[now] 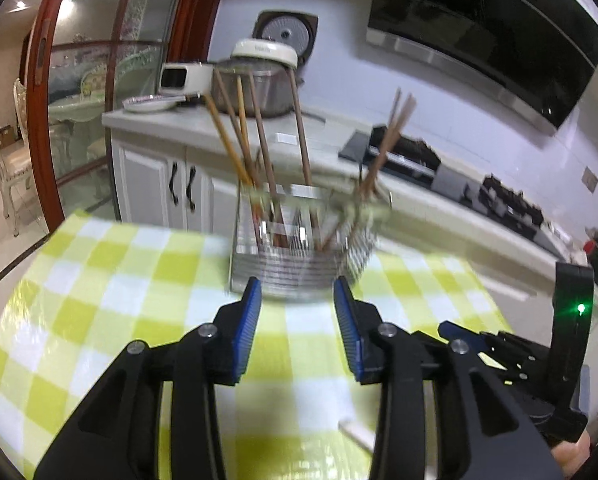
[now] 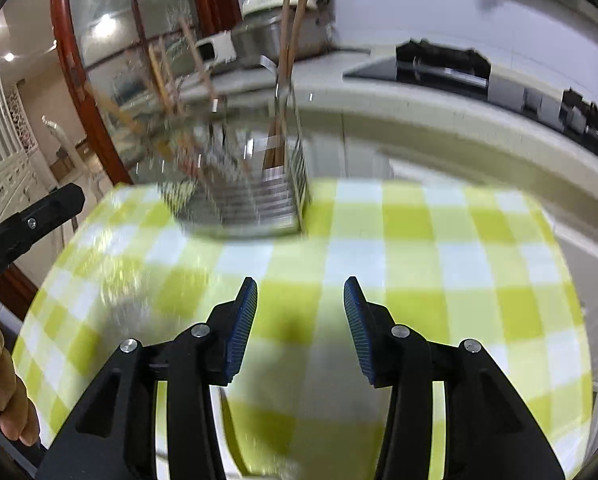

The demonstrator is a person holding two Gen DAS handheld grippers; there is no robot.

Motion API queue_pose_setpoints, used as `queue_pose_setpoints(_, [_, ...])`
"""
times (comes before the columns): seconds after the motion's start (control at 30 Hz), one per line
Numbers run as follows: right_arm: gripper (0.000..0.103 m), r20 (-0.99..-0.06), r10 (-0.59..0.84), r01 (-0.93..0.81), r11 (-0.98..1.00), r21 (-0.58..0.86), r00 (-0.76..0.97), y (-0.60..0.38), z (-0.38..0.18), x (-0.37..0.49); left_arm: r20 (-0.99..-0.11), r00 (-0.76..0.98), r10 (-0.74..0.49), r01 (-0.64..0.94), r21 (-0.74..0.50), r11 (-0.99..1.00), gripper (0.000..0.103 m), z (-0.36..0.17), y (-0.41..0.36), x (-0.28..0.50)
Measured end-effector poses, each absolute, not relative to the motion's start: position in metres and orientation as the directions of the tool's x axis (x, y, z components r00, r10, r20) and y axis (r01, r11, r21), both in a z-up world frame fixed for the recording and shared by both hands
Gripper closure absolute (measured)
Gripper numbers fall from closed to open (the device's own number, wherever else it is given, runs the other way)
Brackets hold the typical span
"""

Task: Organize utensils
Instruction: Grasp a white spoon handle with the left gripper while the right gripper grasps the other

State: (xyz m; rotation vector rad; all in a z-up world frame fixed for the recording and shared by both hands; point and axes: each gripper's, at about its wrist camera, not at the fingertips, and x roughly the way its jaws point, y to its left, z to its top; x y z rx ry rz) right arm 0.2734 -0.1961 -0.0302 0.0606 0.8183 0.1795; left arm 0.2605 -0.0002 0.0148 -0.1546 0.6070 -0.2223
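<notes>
- Left claw (image 1: 297,294) hangs over the worktop (image 1: 139,280) with its blue pads apart and nothing between them, tips just short of the metal utensil holder (image 1: 295,256).
- Right claw (image 2: 301,294) is likewise parted and empty above the green-and-white checked cloth (image 2: 419,248), the holder (image 2: 243,200) standing near, ahead and to its left.
- Wooden chopsticks (image 1: 267,148) stand tilted in the holder's compartments: several to the left side, 2 or so leaning right.
- A white strip (image 1: 357,436) lies on the cloth beneath the left claw.
- A rice cooker (image 1: 265,54) sits on the kitchen counter behind.
</notes>
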Motion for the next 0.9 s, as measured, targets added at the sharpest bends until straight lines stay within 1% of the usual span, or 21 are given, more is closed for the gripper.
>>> queue_pose_setpoints(0.07, [0.054, -0.734, 0.184, -0.141, 0.983, 0.121, 0.654, -0.196, -0.039, 0.264, -0.569, 0.780, -0.259, 0.168, -0.209, 0.963, 0.066, 0.002, -0.002, 0.252])
queue_pose_setpoints(0.1, [0.053, -0.740, 0.186, -0.144, 0.982, 0.121, 0.646, -0.195, -0.042, 0.259, -0.580, 0.771, -0.261, 0.171, -0.206, 0.963, 0.066, -0.003, -0.003, 0.248])
queue_pose_setpoints(0.27, [0.053, -0.771, 0.184, -0.149, 0.982, 0.116, 0.610, -0.196, -0.060, 0.242, -0.622, 0.732, -0.278, 0.193, -0.201, 0.960, 0.066, -0.026, -0.008, 0.229])
queue_pose_setpoints(0.37, [0.051, -0.781, 0.172, -0.140, 0.984, 0.108, 0.600, -0.200, -0.067, 0.233, -0.639, 0.711, -0.293, 0.220, -0.194, 0.956, 0.064, -0.034, -0.012, 0.219])
queue_pose_setpoints(0.57, [0.049, -0.776, 0.124, -0.105, 0.992, 0.075, 0.619, -0.213, -0.064, 0.221, -0.664, 0.682, -0.306, 0.275, -0.154, 0.949, 0.063, -0.043, -0.023, 0.201])
queue_pose_setpoints(0.67, [0.045, -0.774, 0.115, -0.096, 0.993, 0.071, 0.622, -0.220, -0.063, 0.218, -0.678, 0.660, -0.325, 0.327, -0.130, 0.936, 0.063, -0.046, -0.031, 0.192])
queue_pose_setpoints(0.9, [0.045, -0.780, 0.107, -0.073, 0.994, 0.079, 0.617, -0.231, -0.065, 0.214, -0.722, 0.572, -0.390, 0.499, -0.071, 0.864, 0.063, -0.054, -0.059, 0.175])
